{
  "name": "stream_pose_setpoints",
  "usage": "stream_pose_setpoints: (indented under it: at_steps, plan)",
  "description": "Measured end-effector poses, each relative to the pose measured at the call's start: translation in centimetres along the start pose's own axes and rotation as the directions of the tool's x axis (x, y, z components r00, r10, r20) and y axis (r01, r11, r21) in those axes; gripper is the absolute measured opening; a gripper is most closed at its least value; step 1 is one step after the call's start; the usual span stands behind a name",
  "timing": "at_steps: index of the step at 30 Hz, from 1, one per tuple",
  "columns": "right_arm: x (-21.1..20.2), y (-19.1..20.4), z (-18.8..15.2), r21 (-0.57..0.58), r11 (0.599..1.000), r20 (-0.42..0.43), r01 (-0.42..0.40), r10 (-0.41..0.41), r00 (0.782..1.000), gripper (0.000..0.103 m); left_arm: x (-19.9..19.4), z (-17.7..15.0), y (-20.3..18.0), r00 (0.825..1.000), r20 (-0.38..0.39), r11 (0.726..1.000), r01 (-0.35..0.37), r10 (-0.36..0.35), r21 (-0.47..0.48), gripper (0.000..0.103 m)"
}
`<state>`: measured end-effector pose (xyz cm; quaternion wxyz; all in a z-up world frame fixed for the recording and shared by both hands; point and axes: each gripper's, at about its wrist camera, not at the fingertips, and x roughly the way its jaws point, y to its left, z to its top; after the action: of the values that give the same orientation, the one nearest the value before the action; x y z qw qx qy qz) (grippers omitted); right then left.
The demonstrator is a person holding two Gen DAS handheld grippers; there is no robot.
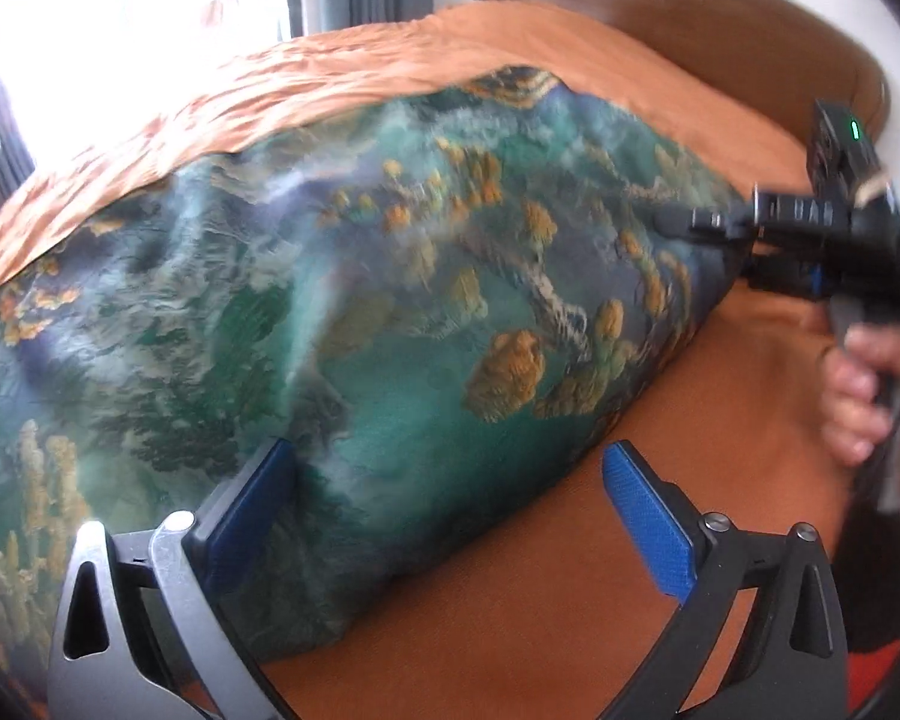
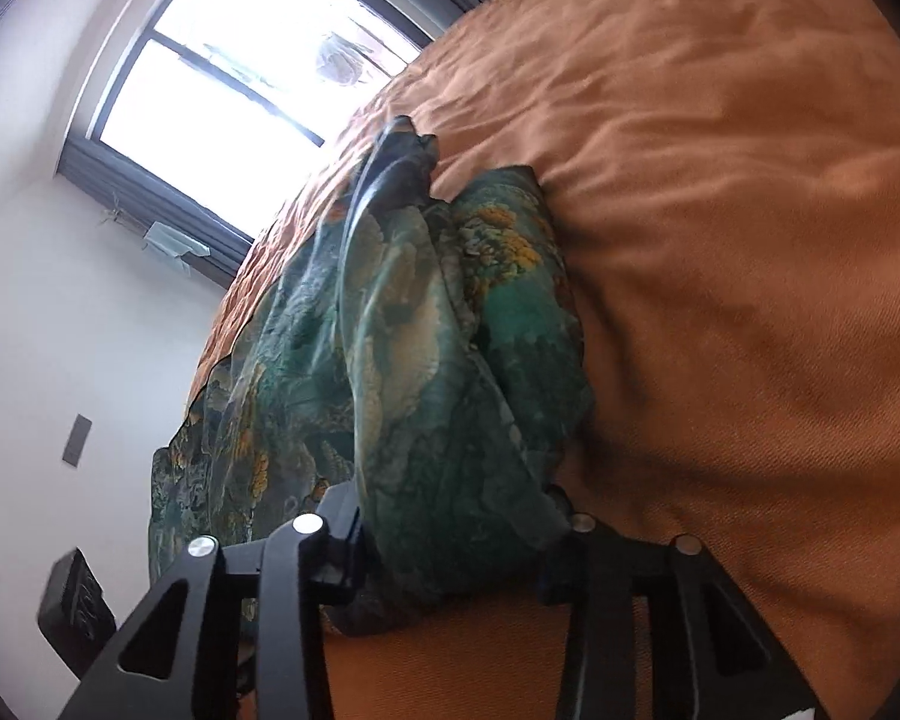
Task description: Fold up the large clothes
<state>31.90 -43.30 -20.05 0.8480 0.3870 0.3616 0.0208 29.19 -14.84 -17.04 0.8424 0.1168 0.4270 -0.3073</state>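
**Right gripper pinches the far edge; left gripper straddles the near edge, not yet clamped**

The garment [image 1: 354,300] lies across the orange bedspread [image 1: 570,600], its long axis running from the window [image 2: 222,78] side on the left toward the wooden headboard [image 1: 690,18] on the right. In the left wrist view the left gripper [image 1: 450,516] sits right at the near hem: its blue pads [image 1: 648,528] stand wide apart, one tucked against the cloth, the other over bare bedspread, so nothing is gripped there. The fabric lies just ahead and to the left of this gripper.

The right gripper [image 1: 678,228], held by a hand [image 1: 864,396] at the right edge, reaches the right end of the cloth. In its own view the right gripper's [image 2: 450,546] jaws are drawn in on a thick bunch of the fabric, which fills the gap between them; I judge it clamped on the garment.

The cloth is thin, slick and slightly glossy, printed in teal, deep green and ochre like a landscape, and it heaps into soft rounded folds. The bedspread is matte, woven and wrinkled. Such slippery fabric will likely slide, so the next move calls for the left jaws to close on the hem
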Motion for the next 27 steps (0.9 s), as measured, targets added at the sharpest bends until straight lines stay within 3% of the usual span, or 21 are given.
stream_pose_setpoints:
  at_steps: [4, 9, 12, 15, 20, 23, 27]
  plan:
    - [-1.6, 2.8, 0.1, -0.093, 0.995, 0.06, 0.016, -0.01, 0.998, 0.035, -4.1, 2.5, 1.8, 0.999, 0.043, 0.998, 0.034, -0.032, -0.05, 0.101]
    - [-3.3, 5.3, -0.6, -0.18, 0.983, 0.125, 0.031, -0.008, 0.992, 0.035, -8.1, 8.1, 3.0, 0.994, 0.07, 0.993, 0.086, -0.08, -0.087, 0.102]
    - [-5.1, 6.7, -1.5, -0.241, 0.969, 0.168, 0.048, -0.007, 0.986, 0.035, -8.8, 11.9, 3.3, 0.987, 0.047, 0.978, 0.161, -0.156, -0.131, 0.102]
    - [-6.2, 9.2, -2.8, -0.337, 0.937, 0.216, 0.091, -0.018, 0.976, 0.035, -8.2, 14.9, 2.1, 0.983, 0.0, 0.977, 0.185, -0.186, -0.107, 0.102]
    - [-7.3, 14.3, -4.9, -0.541, 0.821, 0.29, 0.182, -0.021, 0.957, 0.035, -6.4, 17.7, -0.8, 0.985, -0.068, 0.987, 0.157, -0.159, -0.036, 0.102]
    - [-7.2, 17.9, -7.0, -0.658, 0.715, 0.322, 0.236, -0.017, 0.947, 0.035, -6.7, 18.2, -1.4, 0.981, -0.086, 0.985, 0.17, -0.172, -0.032, 0.102]
    - [-6.6, 22.0, -10.5, -0.772, 0.558, 0.365, 0.306, -0.007, 0.931, 0.035, -6.5, 18.1, -1.0, 0.988, -0.134, 0.997, 0.069, -0.074, -0.044, 0.102]
